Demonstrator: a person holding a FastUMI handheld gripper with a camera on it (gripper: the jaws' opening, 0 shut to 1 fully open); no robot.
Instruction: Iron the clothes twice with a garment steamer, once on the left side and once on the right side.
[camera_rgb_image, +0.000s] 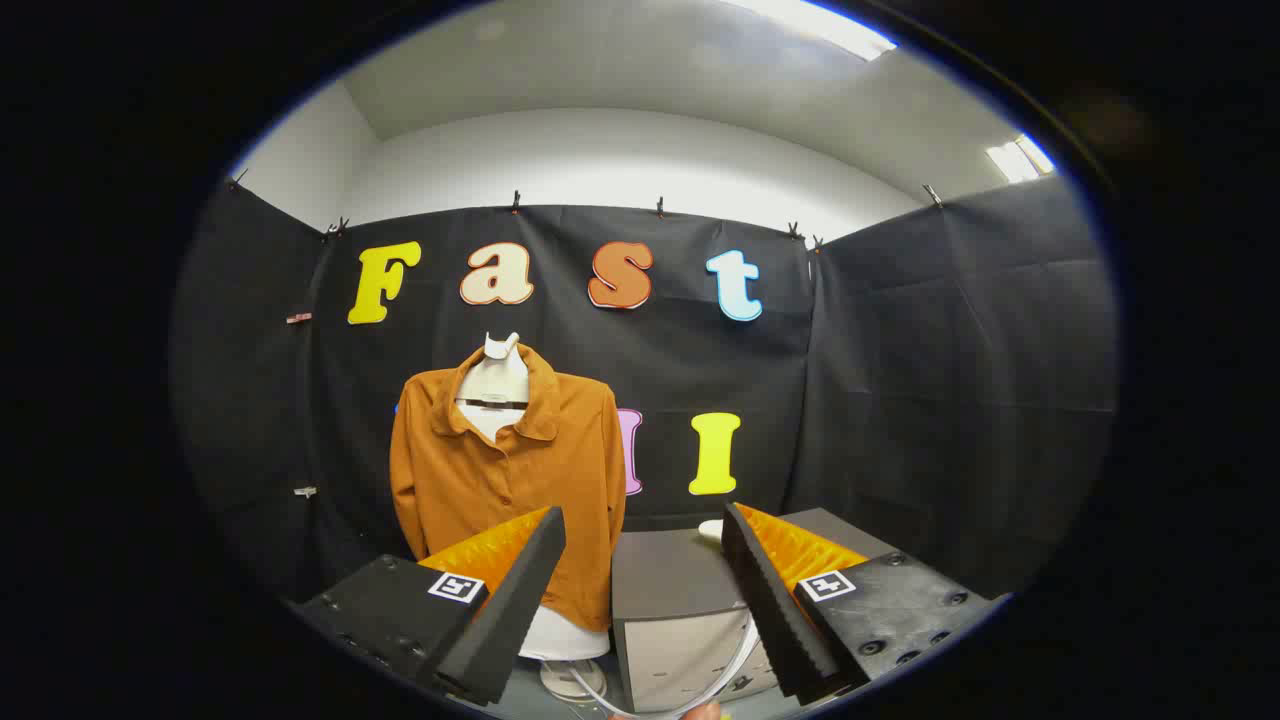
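The hand-held gripper is spread wide with nothing between its fingers. The orange shirt hangs on a white mannequin beyond the left finger, beside a grey cabinet straight ahead.

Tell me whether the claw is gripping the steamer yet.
No: the claw is open with nothing between its fingers, the orange shirt beyond them.

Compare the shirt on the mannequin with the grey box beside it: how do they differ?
The shirt is rust-orange, soft and hangs upright on a white mannequin; the grey box is rigid, squat and sits lower. Both lie beyond the open gripper, which holds nothing.
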